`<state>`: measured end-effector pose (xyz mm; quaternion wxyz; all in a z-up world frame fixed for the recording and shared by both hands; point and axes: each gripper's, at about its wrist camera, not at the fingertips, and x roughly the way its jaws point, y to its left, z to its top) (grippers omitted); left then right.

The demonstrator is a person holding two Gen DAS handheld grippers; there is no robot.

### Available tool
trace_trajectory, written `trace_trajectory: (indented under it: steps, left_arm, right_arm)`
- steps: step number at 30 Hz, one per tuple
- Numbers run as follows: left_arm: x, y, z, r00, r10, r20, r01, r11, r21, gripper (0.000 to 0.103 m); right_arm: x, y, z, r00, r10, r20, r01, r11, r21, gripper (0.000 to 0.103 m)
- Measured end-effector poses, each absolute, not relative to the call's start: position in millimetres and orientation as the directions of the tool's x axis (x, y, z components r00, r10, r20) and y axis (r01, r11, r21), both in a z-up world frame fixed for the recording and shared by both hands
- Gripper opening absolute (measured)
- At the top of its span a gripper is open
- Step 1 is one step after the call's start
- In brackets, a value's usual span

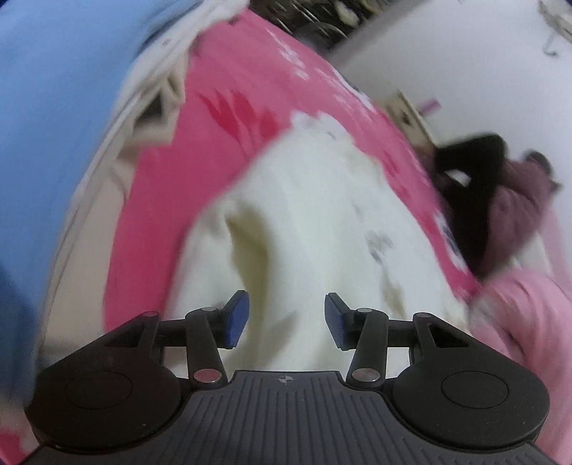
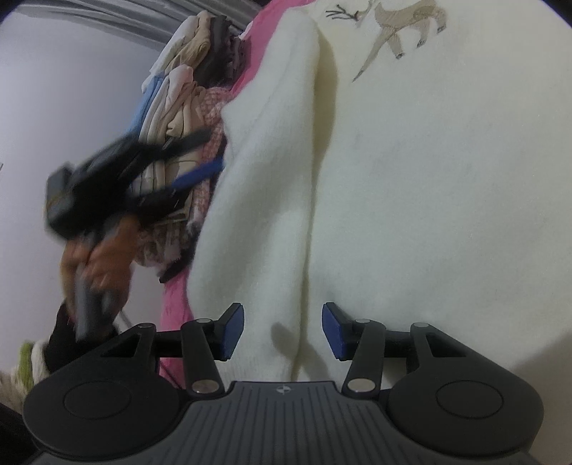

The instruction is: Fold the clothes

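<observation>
My left gripper (image 1: 285, 319) hangs over the fluffy cream-white sweater (image 1: 304, 221), blue pads apart, nothing between them. This view is smeared, yet it gives me what the other cannot: the sweater's far edge against the bright pink printed bedsheet (image 1: 221, 150), and a dark maroon and black heap of clothes (image 1: 500, 200) off to the right. My right gripper (image 2: 283, 331) sits low over the same sweater, jaws moderately parted, a folded sleeve (image 2: 257, 171) lying lengthwise just ahead of them, pads not pressing it. Only here do I see the embroidered tan deer (image 2: 400, 25) at the top, and the stack of folded garments (image 2: 182, 118) along the sleeve's left edge. My left gripper shows there too, blurred, in a hand (image 2: 103, 257), above that stack. Broad plain knit lies open to the right.
</observation>
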<state>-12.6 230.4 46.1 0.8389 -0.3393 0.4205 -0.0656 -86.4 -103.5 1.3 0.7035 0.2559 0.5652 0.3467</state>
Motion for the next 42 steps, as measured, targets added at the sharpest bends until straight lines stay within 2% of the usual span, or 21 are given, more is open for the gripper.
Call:
trace_trajectory:
  steps: [3,8,9,12,17,18,19,23,26,29,31,33,36,39,42]
  left_arm:
    - [5.9,225.3,39.1,0.635,-0.337,-0.695,-0.224,0.781,-0.583,0.047]
    - [20.3,217.5,36.6,0.647,-0.325,-0.69,-0.228,0.781,-0.581,0.045]
    - [21.3,218.9,37.5,0.651,-0.321,-0.687,-0.24,0.772,-0.588,0.031]
    - [24.1,223.6,40.3,0.665,-0.311,-0.679,-0.275,0.744,-0.609,0.014]
    - [28.5,248.8,59.3,0.737,-0.293,-0.61,-0.284,0.684,-0.672,0.011]
    - [29.1,254.8,62.8,0.75,-0.287,-0.595,-0.286,0.671,-0.684,0.01]
    - [33.9,253.1,62.4,0.73,-0.268,-0.628,-0.301,0.699,-0.649,0.01]
    - [53.9,240.8,59.6,0.636,-0.159,-0.755,-0.346,0.816,-0.464,0.012]
    - [62.7,227.4,56.0,0.591,-0.054,-0.805,-0.357,0.877,-0.321,0.014]
    - [66.0,209.2,54.0,0.575,0.035,-0.817,-0.325,0.927,-0.189,0.015]
    - [63.0,201.7,60.3,0.585,0.035,-0.81,-0.279,0.947,-0.16,0.015]
    - [59.4,197.3,67.2,0.589,0.021,-0.808,-0.235,0.961,-0.147,0.025]
    - [54.1,194.2,77.2,0.582,0.008,-0.813,-0.184,0.975,-0.121,0.034]
    - [50.6,187.2,84.6,0.568,0.084,-0.819,-0.153,0.988,-0.005,0.04]
    - [40.1,179.6,93.2,0.568,0.121,-0.814,-0.101,0.992,0.077,0.041]
  right_arm:
    - [-85.2,-101.8,-1.2,0.11,0.782,-0.613,-0.198,0.622,0.758,0.051]
    - [-83.7,-100.6,-5.2,0.099,0.794,-0.6,-0.197,0.607,0.77,0.051]
    - [-83.5,-100.7,-5.8,0.098,0.796,-0.597,-0.195,0.604,0.773,0.051]
    - [-85.8,-102.8,-7.0,0.096,0.799,-0.594,-0.192,0.6,0.776,0.051]
    - [-89.9,-104.4,-7.2,0.098,0.795,-0.599,-0.205,0.605,0.77,0.051]
    - [-90.1,-104.7,-7.6,0.097,0.796,-0.598,-0.207,0.604,0.77,0.051]
    - [-90.4,-104.9,-8.1,0.096,0.796,-0.598,-0.209,0.603,0.77,0.051]
    - [-92.5,-107.0,-8.3,0.093,0.795,-0.6,-0.213,0.605,0.768,0.051]
    - [-95.8,-106.8,-6.5,0.095,0.785,-0.612,-0.231,0.615,0.754,0.051]
    - [-97.0,-102.6,-5.1,0.093,0.774,-0.626,-0.254,0.627,0.737,0.051]
    - [-97.3,-100.3,-3.3,0.092,0.77,-0.632,-0.263,0.631,0.73,0.051]
    - [-97.1,-98.0,-2.5,0.091,0.768,-0.634,-0.269,0.632,0.726,0.051]
    - [-95.8,-93.0,-2.6,0.089,0.767,-0.635,-0.277,0.632,0.724,0.051]
    - [-95.7,-93.3,-3.2,0.085,0.767,-0.636,-0.28,0.632,0.723,0.051]
    - [-96.8,-100.8,-2.0,0.084,0.764,-0.64,-0.281,0.634,0.72,0.051]
